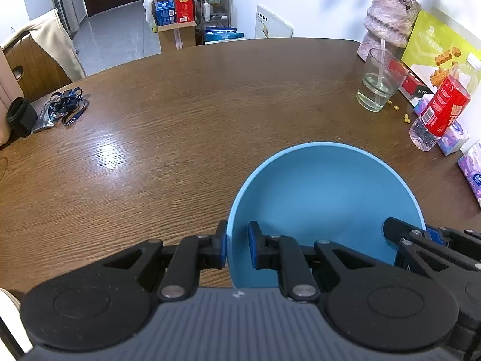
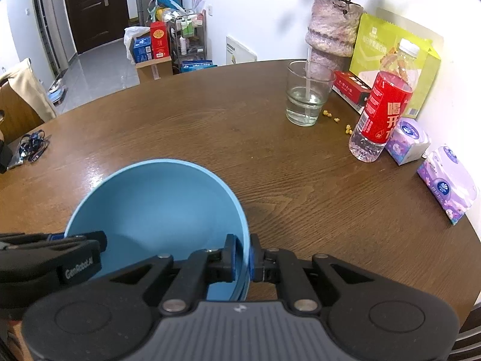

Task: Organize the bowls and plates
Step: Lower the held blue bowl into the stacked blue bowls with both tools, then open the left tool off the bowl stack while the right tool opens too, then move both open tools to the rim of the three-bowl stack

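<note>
While both grippers sit at one blue bowl (image 1: 324, 204), entry as follows. Bowl: upright on brown wood-grain table (image 1: 180, 120), near front edge, empty inside.

Left gripper (image 1: 237, 248): jaws closed onto bowl's left rim, one pad outside wall, one inside. Right gripper (image 2: 242, 254): same on bowl's right rim, wall between the pads, pads tight to it as far as visible.

Surface: round-edged tabletop, dark brown, glossy w/ a window glare patch left of centre. Mostly bare in the middle.

Items, right side & back, near the wall:
- clear glass (image 2: 308, 94) w/ some water & a straw, upright
- pinkish stone-look vase (image 2: 332, 28) w/ stems, behind glass
- small red box (image 2: 351, 88), flat, betw. vase and bottle
- lime-green snack box (image 2: 393, 57), leaning at wall
- plastic bottle (image 2: 381, 108), red label, upright, right of the glass
- tissue packs (image 2: 445, 180), purple, two, at table's right edge
- few yellow crumbs (image 2: 336, 118) betw. glass and bottle

Items, far left: blue lanyard (image 1: 67, 105) in a heap; black object (image 1: 19, 117) beside it, type unclear.

Room: white walls, grey tiled floor, dark door (image 2: 93, 6) at far end. Wire rack (image 2: 189, 36) w/ bottles, cardboard carton (image 2: 153, 66) holding red & blue boxes beside it. Wooden chair (image 1: 33, 57) w/ beige cloth over its back, left of table.
</note>
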The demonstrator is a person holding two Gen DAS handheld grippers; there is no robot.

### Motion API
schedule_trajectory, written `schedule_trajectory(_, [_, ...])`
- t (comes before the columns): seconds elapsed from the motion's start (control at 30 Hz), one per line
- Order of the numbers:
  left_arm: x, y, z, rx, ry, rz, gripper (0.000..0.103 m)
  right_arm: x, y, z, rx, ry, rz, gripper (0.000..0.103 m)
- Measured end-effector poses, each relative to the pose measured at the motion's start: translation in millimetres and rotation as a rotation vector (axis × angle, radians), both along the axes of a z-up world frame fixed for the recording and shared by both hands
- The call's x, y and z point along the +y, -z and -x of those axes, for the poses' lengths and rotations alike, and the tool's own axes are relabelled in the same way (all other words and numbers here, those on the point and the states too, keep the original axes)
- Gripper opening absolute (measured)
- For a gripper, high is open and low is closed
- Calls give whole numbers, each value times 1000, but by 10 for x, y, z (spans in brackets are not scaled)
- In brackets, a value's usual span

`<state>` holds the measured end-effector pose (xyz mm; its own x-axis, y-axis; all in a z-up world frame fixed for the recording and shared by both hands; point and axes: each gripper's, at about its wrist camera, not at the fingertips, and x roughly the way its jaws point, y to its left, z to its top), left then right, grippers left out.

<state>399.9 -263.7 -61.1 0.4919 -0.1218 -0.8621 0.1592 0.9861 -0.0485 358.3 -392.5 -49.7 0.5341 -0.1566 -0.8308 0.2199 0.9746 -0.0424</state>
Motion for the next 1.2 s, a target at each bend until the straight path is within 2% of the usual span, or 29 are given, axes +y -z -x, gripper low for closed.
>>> schedule_trajectory(0.17, [27,-39,31,-18,-2,8,16,-28,25,-5,5,-6,-23,19])
schedule_trajectory(0.23, [62,-59,37,-22,-8,13,20,-31,21,8,2,-5,-32,23])
schedule_trajectory(0.27, [85,-69,42,-24,-13,16,26,-35,11,18,-3,-3,-36,30])
schedule_trajectory(0.3, [110,-80,50,-27,-19,18,35,-46,-5,30,-8,0,-41,44])
schedule_trajectory(0.33, [132,-94,59,-30,-24,22,41,-58,-26,46,-15,5,-48,51])
schedule_trajectory(0.4, [200,-136,91,-42,-34,33,61,-83,-71,88,-33,17,-64,74])
schedule_trajectory(0.47, [263,-189,114,-58,-44,39,75,-100,-116,133,-44,24,-75,85])
schedule_trajectory(0.5, [297,-215,129,-68,-54,36,85,-105,-139,154,-46,31,-79,89])
schedule_trajectory(0.53, [338,-236,139,-74,-65,38,90,-114,-162,181,-50,41,-84,91])
schedule_trajectory(0.57, [398,-262,153,-81,-83,47,101,-125,-181,208,-55,52,-94,94])
schedule_trajectory(0.6, [464,-287,169,-92,-98,66,103,-142,-205,242,-61,64,-110,103])
schedule_trajectory(0.73, [681,-392,206,-97,-111,132,103,-123,-277,388,-88,89,-133,103])
schedule_trajectory(0.87, [826,-498,278,-119,-94,125,103,-51,-345,563,-115,98,-153,103])
schedule_trajectory(1.2, [1135,-543,485,-102,-59,123,103,46,-375,956,-138,160,-190,103])
